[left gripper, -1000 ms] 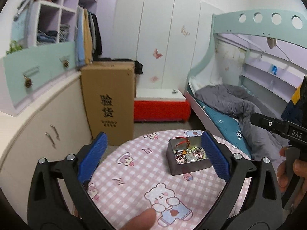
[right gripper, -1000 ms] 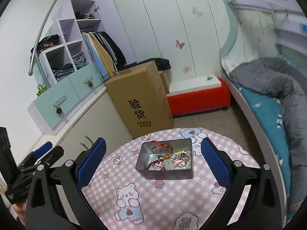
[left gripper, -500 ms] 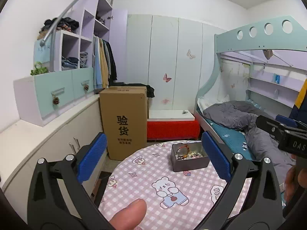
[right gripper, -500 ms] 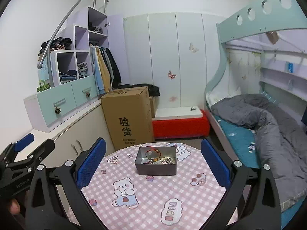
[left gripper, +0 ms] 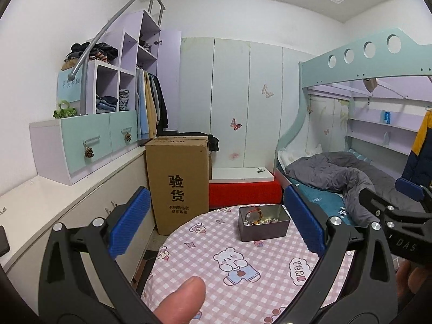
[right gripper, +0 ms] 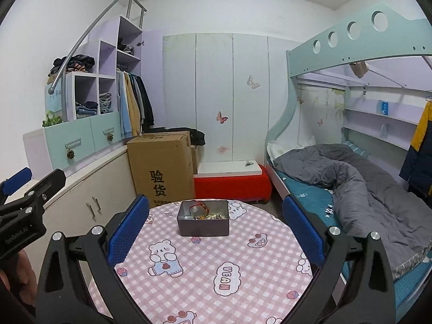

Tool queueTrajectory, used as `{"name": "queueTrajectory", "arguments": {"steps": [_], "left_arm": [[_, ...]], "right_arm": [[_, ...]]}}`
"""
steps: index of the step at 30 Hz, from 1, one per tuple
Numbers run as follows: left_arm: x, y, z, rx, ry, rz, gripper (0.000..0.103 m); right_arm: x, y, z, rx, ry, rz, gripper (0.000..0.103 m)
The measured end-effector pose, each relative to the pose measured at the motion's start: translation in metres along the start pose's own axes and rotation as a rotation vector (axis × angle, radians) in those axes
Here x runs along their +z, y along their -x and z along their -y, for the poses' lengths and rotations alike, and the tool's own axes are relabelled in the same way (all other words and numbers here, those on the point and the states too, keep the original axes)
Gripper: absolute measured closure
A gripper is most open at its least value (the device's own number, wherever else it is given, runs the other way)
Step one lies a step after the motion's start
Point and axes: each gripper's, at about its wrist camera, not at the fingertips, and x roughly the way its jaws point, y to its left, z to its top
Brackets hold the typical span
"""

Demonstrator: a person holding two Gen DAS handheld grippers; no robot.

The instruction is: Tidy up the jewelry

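As both grippers had drawn back from the tin (right gripper: 203,222) on the desk (right gripper: 216,270), left gripper (left gripper: 216,226) and right gripper (right gripper: 215,228) stood wide open, empty; the jewelry (right gripper: 213,216) lay inside, apparently finished.

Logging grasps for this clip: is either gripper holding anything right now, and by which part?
Nothing is held. The left gripper and right gripper are both open and empty, above the table; the jewelry stays in the metal tin.
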Motion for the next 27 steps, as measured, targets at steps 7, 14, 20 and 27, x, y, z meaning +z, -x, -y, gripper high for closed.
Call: {"name": "queueTrajectory", "arguments": {"steps": [7, 14, 20, 27], "left_arm": [[-0.002, 0.003, -0.003, 0.013, 0.015, 0.011, 0.006], [-0.004, -0.002, -0.004, -0.007, 0.037, 0.017, 0.006], [-0.005, -0.010, 0.000, -0.030, 0.043, 0.018, 0.006], [-0.003, -0.026, 0.008, -0.016, 0.030, 0.009, 0.006]], "right_arm": [[0.001, 0.001, -0.006, -0.019, 0.019, 0.014, 0.008], [0.002, -0.005, -0.009, -0.010, 0.024, 0.021, 0.008], [0.000, -0.015, -0.006, 0.002, 0.019, 0.011, 0.008], [0.001, -0.023, 0.000, -0.007, 0.019, 0.006, 0.008]]}}
